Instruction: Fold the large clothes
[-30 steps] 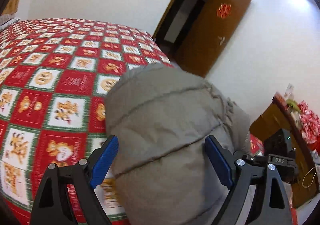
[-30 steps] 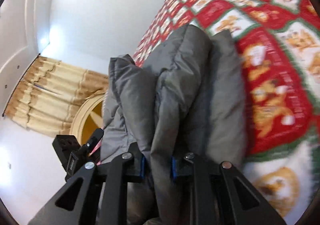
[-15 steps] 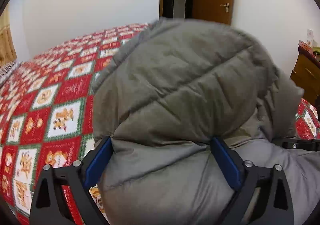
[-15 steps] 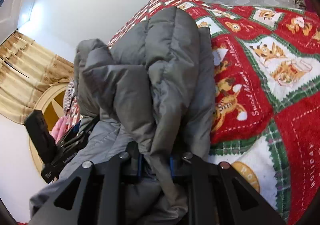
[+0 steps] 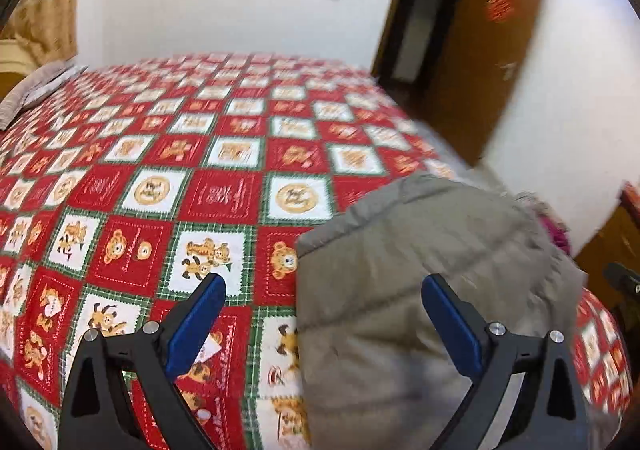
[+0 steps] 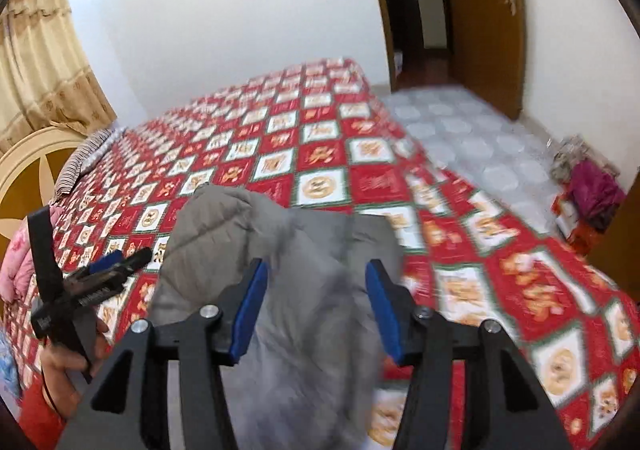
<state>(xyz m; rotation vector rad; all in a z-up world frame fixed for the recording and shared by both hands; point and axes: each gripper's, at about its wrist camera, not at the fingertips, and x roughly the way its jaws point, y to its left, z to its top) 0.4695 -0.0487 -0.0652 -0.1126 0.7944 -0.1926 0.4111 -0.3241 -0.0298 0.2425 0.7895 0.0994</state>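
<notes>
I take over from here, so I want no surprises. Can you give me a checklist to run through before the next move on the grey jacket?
1. Left claw open, gripping nothing: ok.
2. Right claw open, jacket not gripped: ok.
3. Grey jacket lies on the bed cover, bundled: ok.
4. Fold edges squared: cannot tell, the jacket is blurred in the right wrist view.
5. Bare bed cover beyond the jacket for another fold: ok.
6. Left claw apart from the right: ok, it is off to the jacket's left in the right wrist view.
</notes>
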